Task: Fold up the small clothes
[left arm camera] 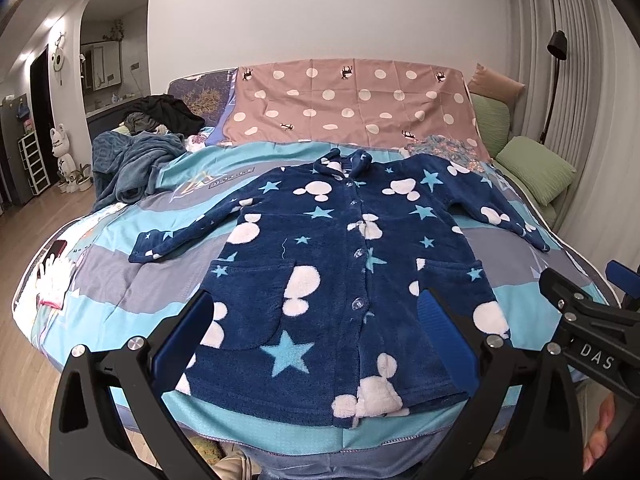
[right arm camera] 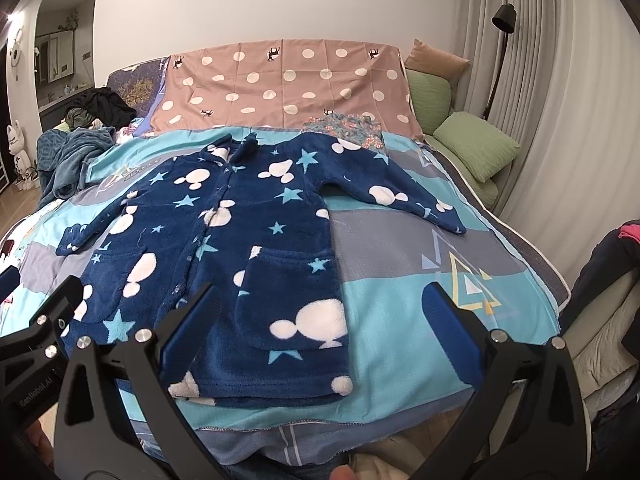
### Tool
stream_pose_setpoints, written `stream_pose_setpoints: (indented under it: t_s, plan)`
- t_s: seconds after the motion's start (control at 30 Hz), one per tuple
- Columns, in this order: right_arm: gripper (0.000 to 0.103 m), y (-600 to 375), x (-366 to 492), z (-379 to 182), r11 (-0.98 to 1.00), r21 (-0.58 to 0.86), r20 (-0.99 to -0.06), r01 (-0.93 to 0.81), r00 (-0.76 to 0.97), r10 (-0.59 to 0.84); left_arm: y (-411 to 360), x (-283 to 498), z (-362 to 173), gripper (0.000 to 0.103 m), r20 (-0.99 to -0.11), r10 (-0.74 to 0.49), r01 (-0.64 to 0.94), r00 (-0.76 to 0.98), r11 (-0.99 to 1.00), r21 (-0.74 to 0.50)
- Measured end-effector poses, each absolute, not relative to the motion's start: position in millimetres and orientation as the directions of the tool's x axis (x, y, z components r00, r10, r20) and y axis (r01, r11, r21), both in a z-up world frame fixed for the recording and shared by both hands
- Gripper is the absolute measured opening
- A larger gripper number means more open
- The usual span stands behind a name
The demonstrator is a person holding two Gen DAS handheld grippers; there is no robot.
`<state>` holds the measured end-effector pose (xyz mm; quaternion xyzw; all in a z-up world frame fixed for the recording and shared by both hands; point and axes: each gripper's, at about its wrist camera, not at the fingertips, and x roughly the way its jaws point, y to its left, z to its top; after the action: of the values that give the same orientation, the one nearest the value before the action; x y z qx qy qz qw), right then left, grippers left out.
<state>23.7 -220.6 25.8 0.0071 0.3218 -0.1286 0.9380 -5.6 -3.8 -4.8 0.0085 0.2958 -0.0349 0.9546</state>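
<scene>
A small navy fleece jacket (left arm camera: 320, 264) with white mouse heads and light blue stars lies flat and buttoned on the bed, both sleeves spread out. It also shows in the right wrist view (right arm camera: 224, 240). My left gripper (left arm camera: 316, 320) is open and empty, held above the jacket's lower hem. My right gripper (right arm camera: 320, 312) is open and empty, held above the jacket's right pocket and hem corner. The right gripper's body shows at the right edge of the left wrist view (left arm camera: 580, 320).
The bed has a blue and grey striped cover (right arm camera: 400, 312). A pink dotted sheet (left arm camera: 352, 104) lies behind. A floral garment (right arm camera: 344, 130) lies near the jacket's right shoulder. A blue blanket heap (left arm camera: 128, 164), white gloves (left arm camera: 54, 280), green pillows (right arm camera: 476, 144) and a floor lamp (right arm camera: 502, 20) surround the bed.
</scene>
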Motion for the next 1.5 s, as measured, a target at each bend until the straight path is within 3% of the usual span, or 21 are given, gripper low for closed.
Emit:
stream_pose_setpoints:
  t_s: [1.5]
  plan:
    - [0.101, -227.9, 32.5, 17.2, 0.966, -0.085, -0.621, 0.243, 0.745, -0.242, -3.6, 2.8, -5.7, 0.102, -0.571, -0.048, 0.054, 0.819, 0.999, -0.007]
